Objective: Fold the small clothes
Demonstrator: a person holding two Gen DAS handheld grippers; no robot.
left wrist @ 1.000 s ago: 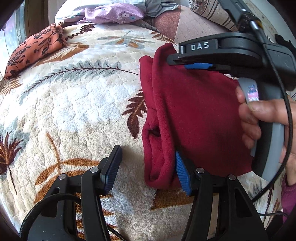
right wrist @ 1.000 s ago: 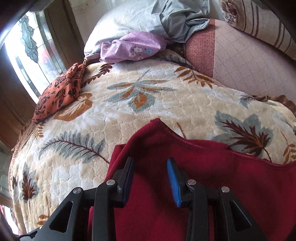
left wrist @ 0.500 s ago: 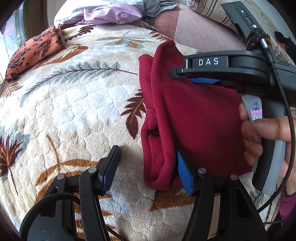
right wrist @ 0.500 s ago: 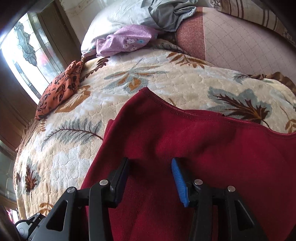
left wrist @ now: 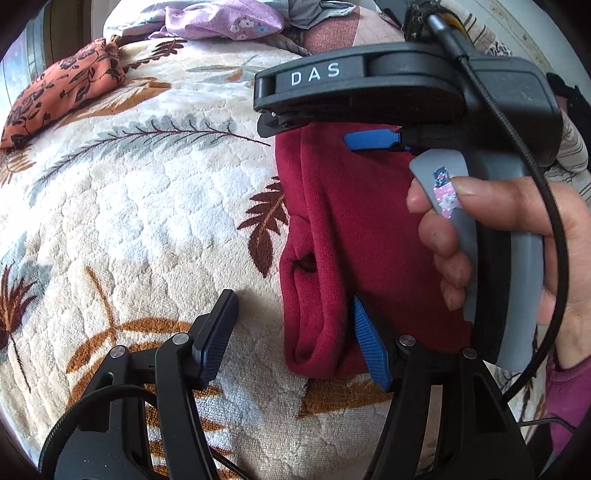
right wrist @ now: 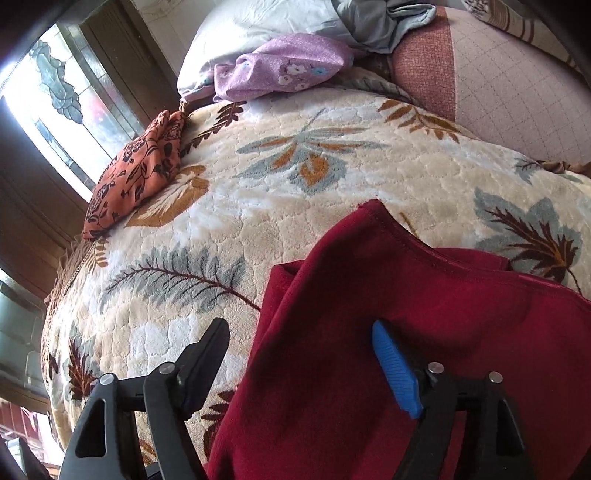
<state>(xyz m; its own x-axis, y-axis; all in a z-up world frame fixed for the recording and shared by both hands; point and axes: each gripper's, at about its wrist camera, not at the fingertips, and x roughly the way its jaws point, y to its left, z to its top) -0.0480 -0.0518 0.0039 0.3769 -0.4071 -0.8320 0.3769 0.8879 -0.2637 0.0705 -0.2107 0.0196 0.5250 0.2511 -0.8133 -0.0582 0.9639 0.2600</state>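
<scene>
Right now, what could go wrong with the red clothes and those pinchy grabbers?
1. Both the left gripper and right gripper are open, so the folded edge of the red garment might flop open.
2. That edge is thick and rolled, so a pinch may catch only some layers.
3. The fluffy leaf-print blanket could drag the cloth and wrinkle the fold.

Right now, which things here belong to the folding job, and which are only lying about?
For the job: red garment, left claw, right claw, both open.

Lying about: orange flowered cloth, purple cloth, grey cloth, leaf-pattern blanket.
</scene>
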